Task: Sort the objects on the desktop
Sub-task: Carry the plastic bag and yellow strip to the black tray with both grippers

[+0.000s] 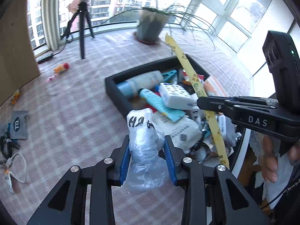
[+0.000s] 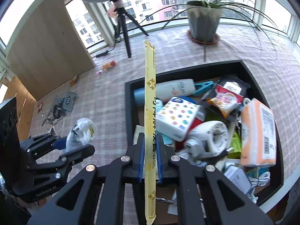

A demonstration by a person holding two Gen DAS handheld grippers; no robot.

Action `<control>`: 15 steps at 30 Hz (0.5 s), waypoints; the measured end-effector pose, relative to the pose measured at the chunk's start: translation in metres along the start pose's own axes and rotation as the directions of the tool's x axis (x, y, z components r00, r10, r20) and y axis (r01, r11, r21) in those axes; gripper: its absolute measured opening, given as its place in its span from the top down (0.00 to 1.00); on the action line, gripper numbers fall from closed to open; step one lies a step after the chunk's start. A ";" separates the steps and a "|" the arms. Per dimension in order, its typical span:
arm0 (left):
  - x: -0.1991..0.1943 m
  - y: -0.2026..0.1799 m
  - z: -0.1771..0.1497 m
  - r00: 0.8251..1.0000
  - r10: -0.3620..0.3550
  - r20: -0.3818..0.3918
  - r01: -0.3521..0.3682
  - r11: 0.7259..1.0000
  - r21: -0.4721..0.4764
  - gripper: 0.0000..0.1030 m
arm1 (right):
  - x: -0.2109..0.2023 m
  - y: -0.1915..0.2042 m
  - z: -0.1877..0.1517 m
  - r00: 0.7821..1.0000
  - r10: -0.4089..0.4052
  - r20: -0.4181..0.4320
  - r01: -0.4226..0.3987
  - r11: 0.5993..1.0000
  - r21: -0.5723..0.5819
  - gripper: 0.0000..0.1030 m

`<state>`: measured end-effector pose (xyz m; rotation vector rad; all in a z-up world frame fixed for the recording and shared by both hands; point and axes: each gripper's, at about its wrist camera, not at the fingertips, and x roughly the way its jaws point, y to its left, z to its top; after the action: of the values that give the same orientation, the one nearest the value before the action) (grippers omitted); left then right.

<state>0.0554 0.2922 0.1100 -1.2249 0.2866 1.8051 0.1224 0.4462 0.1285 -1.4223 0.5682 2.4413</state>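
Two grippers each carry one item above the checked tablecloth (image 1: 75, 97): the left gripper (image 1: 148, 161) clamps a crumpled clear plastic bag (image 1: 145, 150), the right gripper (image 2: 150, 157) a long yellow packet (image 2: 150, 112). Most clutter lies heaped in the black tray (image 2: 129, 112), so sorting looks far from finished.

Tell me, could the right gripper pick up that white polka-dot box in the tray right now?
Probably not yet. The right gripper is already shut on the long yellow packet, so its jaws are occupied. The polka-dot box itself lies uncovered on top of the pile in the black tray.
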 end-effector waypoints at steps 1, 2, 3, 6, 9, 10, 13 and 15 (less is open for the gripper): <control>0.004 -0.013 0.003 1.000 -0.016 -0.005 0.016 1.000 0.017 0.69 | -0.003 -0.010 -0.001 1.000 -0.014 0.006 0.014 1.000 0.017 0.89; 0.007 -0.026 0.005 0.999 -0.031 -0.011 0.031 0.999 0.033 0.69 | -0.007 -0.020 -0.002 1.000 -0.023 0.011 0.023 0.999 0.036 0.89; 0.009 -0.038 0.007 0.999 -0.046 -0.015 0.047 0.998 0.049 0.69 | -0.012 -0.030 -0.002 0.999 -0.030 0.014 0.029 0.998 0.054 0.89; 0.017 -0.071 0.012 0.997 -0.071 -0.026 0.073 0.992 0.098 0.69 | -0.018 -0.052 -0.001 0.998 -0.055 0.025 0.052 0.994 0.094 0.89; 0.023 -0.097 0.018 0.996 -0.081 -0.034 0.085 0.987 0.138 0.68 | -0.020 -0.068 0.000 0.997 -0.078 0.029 0.074 0.990 0.119 0.89; 0.024 -0.105 0.020 0.996 -0.080 -0.035 0.084 0.985 0.153 0.68 | -0.022 -0.072 -0.001 0.996 -0.085 0.029 0.080 0.989 0.123 0.89; 0.028 -0.122 0.027 0.996 -0.081 -0.027 0.085 0.979 0.187 0.68 | -0.023 -0.080 -0.001 0.995 -0.098 0.027 0.094 0.987 0.128 0.89; 0.028 -0.131 0.029 0.997 -0.078 -0.021 0.080 0.977 0.199 0.66 | -0.022 -0.083 -0.002 0.994 -0.109 0.020 0.105 0.986 0.129 0.89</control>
<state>0.1365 0.3988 0.1371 -1.0923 0.4112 1.6573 0.1682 0.5184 0.1299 -1.3323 0.6138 2.2939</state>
